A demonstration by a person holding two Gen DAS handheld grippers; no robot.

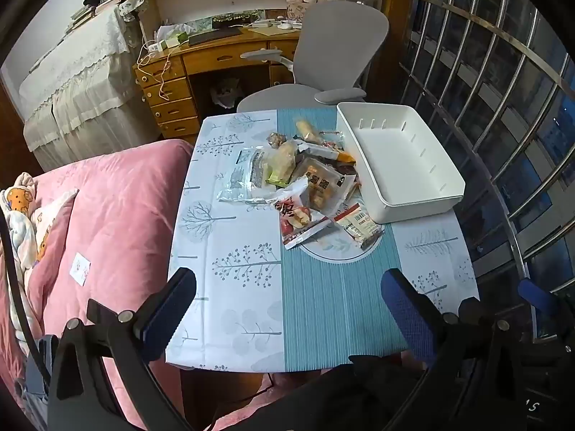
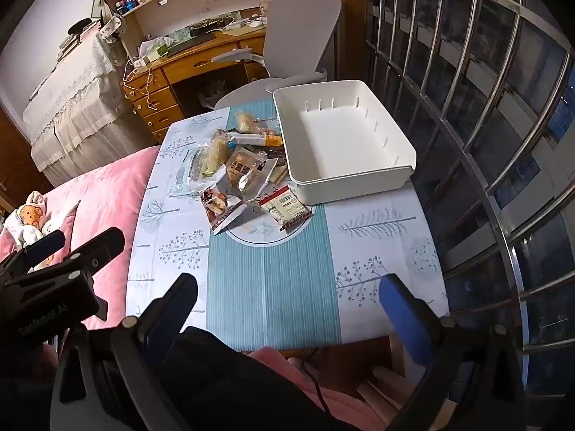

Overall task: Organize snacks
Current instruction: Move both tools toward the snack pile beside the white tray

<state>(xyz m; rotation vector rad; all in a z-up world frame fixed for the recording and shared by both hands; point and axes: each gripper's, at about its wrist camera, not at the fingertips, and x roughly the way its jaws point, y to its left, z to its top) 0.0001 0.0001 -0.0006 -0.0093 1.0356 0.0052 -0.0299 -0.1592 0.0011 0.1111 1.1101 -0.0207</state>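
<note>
Small table (image 1: 233, 287) under a tree-print cloth, beside a pink bed (image 1: 118, 208), barred window (image 1: 503, 107) to the right. Snack pile (image 1: 302, 176) heaped mid-table, touching the left wall of an empty white bin (image 1: 424, 194). Apple-print packet (image 1: 298, 219) and barcode packet (image 1: 359, 222) nearest. Left gripper (image 1: 287, 305) spread wide, holding nothing, above the near edge. Right gripper (image 2: 287, 305) likewise wide apart, empty.

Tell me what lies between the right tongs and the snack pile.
Only bare tablecloth between the right tongs and the snack pile, seen in the right wrist view.
</note>
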